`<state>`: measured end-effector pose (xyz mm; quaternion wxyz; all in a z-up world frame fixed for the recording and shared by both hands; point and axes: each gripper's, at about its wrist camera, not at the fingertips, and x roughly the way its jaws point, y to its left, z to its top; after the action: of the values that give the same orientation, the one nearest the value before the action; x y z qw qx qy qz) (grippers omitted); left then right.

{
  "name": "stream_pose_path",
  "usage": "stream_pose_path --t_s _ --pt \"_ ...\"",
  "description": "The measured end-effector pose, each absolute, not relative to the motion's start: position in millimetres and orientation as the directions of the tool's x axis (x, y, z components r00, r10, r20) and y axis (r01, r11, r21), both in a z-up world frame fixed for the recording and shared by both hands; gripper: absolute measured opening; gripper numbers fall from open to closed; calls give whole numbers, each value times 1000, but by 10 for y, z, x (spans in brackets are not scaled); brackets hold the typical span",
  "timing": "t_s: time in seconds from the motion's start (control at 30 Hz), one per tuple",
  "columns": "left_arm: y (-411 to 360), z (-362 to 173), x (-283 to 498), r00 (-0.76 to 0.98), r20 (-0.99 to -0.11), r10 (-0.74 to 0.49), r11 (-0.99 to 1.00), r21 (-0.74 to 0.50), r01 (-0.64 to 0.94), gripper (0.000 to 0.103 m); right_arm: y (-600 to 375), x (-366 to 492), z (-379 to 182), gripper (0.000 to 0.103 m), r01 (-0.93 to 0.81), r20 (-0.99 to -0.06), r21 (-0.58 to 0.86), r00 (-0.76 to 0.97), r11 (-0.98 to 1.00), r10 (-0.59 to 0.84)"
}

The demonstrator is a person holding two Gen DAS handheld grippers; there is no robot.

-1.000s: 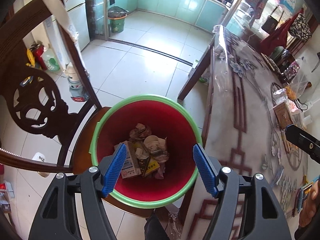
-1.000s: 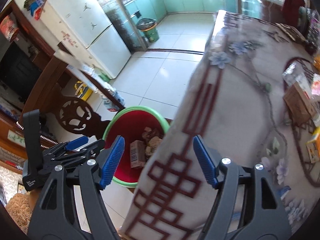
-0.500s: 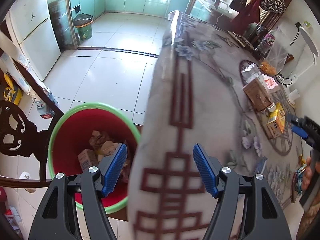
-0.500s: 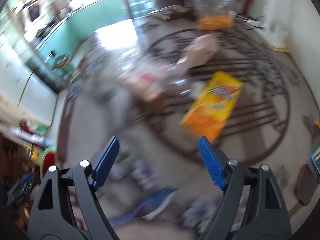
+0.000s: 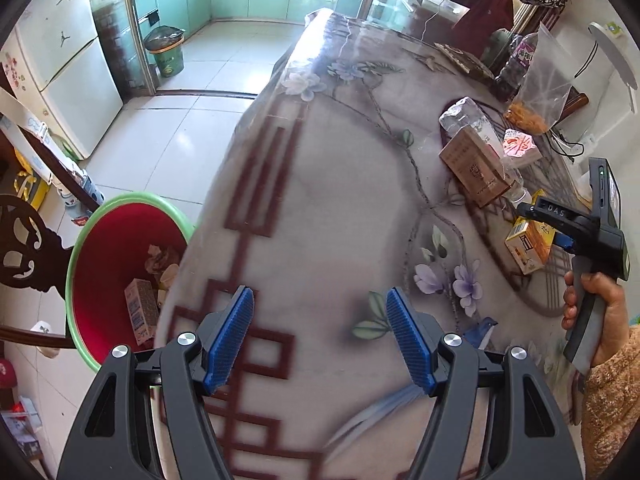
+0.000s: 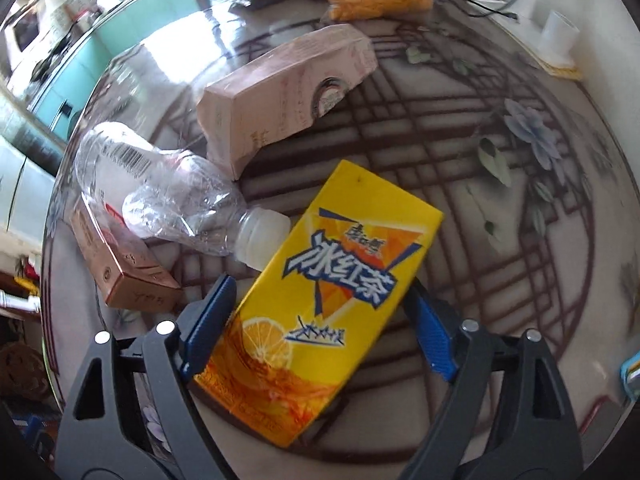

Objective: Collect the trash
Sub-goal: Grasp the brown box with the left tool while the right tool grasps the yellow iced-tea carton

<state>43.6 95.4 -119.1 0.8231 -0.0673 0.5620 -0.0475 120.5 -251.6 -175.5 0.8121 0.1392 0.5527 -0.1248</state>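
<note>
My right gripper (image 6: 320, 320) has just been opening, its jaws now straddling the yellow tea carton (image 6: 324, 304) at lower centre, not pressing it. My left gripper (image 5: 320, 340) hangs apart and empty over the table (image 5: 332, 200), with the red bin (image 5: 116, 264) at left.

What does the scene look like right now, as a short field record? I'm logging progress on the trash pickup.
left claw: open, empty, above the table edge
right claw: open, straddling the yellow tea carton, jaws have just been closing slightly, pads not pressing yet
carton: lying flat on the table
other trash on table: clear plastic bottle, pink box, brown box
bin: red bucket with green rim, beside the table, trash already inside
</note>
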Motion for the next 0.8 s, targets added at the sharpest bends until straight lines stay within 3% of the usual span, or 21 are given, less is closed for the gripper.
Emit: stream_pose_path --t_s 0.2,0.53,0.8 --pt "555 -1224 531 339 -928 -151 988 -153 20 66 -2530 1176 -1711 62 222 -932 78 362 972 -7" --pt "-486 -1116 1359 368 -896 -248 969 -223 109 66 -2854 976 -1665 60 172 -930 79 368 982 11" --pt "-1026 -1378 1881 328 -919 -218 975 -192 111 66 -3053 827 -1722 61 204 -930 87 368 975 7"
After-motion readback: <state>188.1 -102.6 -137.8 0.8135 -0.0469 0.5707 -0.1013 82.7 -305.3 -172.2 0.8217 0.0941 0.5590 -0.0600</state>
